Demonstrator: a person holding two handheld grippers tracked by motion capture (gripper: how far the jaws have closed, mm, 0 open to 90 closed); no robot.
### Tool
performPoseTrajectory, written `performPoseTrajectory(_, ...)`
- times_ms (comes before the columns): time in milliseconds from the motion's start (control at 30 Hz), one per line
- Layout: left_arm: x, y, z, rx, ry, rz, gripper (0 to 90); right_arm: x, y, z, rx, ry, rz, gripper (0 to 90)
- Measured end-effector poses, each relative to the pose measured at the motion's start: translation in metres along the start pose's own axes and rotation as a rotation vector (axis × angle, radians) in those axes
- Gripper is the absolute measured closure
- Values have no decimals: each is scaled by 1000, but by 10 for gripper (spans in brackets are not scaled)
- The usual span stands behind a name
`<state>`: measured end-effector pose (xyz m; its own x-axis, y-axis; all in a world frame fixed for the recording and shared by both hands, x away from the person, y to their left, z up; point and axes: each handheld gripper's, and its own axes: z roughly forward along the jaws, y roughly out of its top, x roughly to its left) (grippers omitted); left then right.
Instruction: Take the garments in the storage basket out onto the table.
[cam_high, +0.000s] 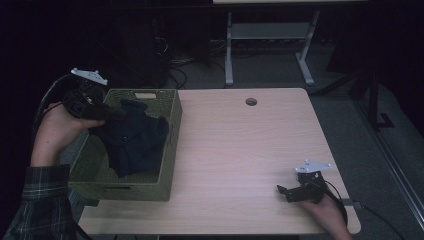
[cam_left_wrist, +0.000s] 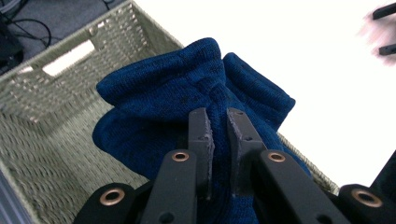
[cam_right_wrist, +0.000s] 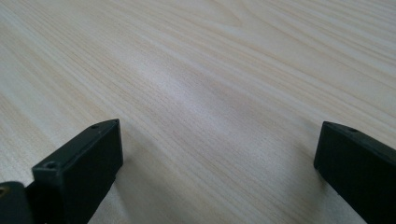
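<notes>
A dark blue knitted garment (cam_high: 135, 140) hangs partly inside the woven green basket (cam_high: 170, 150) at the table's left side. My left gripper (cam_high: 107, 114) is shut on a fold of that garment (cam_left_wrist: 187, 93), its two jaws close together with the cloth pinched between them (cam_left_wrist: 218, 140), held above the basket (cam_left_wrist: 56, 121). At the front right of the table my right gripper (cam_high: 284, 191) rests low over the wood, jaws wide apart (cam_right_wrist: 219, 154) with nothing between them.
The light wooden table (cam_high: 240, 150) has a round cable hole (cam_high: 251, 102) near its far edge. Beyond it stands a white desk frame (cam_high: 270, 45) on the dark floor with cables.
</notes>
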<state>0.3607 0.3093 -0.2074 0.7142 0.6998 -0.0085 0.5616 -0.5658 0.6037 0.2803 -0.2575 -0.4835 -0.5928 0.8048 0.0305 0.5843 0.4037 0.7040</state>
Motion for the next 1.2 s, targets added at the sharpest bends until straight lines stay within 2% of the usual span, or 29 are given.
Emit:
performPoseTrajectory(267, -4, 12, -9, -19, 9, 10, 817, 0, 0, 0, 0, 0, -2, 9)
performPoseTrajectory(567, -14, 35, -21, -46, 17, 36, 818, 0, 0, 0, 1, -1, 2, 9)
performPoseTrajectory(800, -24, 52, -21, -66, -5, 69, 818, 0, 0, 0, 0, -1, 6, 9)
performPoseTrajectory(1200, -46, 81, -11, -90, -55, 131, 818, 0, 0, 0, -1, -2, 4, 9)
